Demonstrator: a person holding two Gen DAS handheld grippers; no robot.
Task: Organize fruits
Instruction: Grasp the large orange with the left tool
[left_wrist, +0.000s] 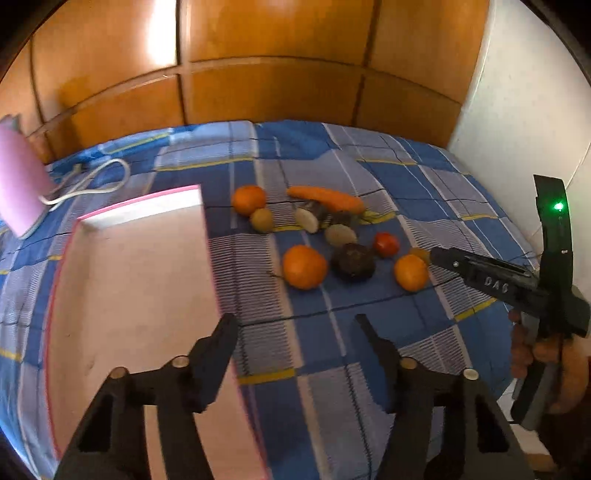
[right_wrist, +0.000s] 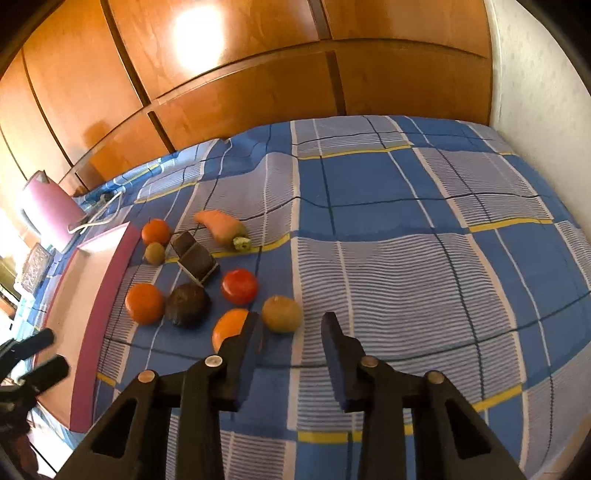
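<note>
One orange (right_wrist: 229, 328) beside right gripper (right_wrist: 291, 325).

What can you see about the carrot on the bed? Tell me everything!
The carrot is orange, long and smooth, thick at one end and thinner at the other. It lies flat on the blue checked bedsheet, at the far side of the pile of produce. In the right wrist view its thick end carries a small greenish stub where the leaves were cut. In the left wrist view a dark piece looks to lie right against it; real contact is hard to tell. No gripper touches it.
</note>
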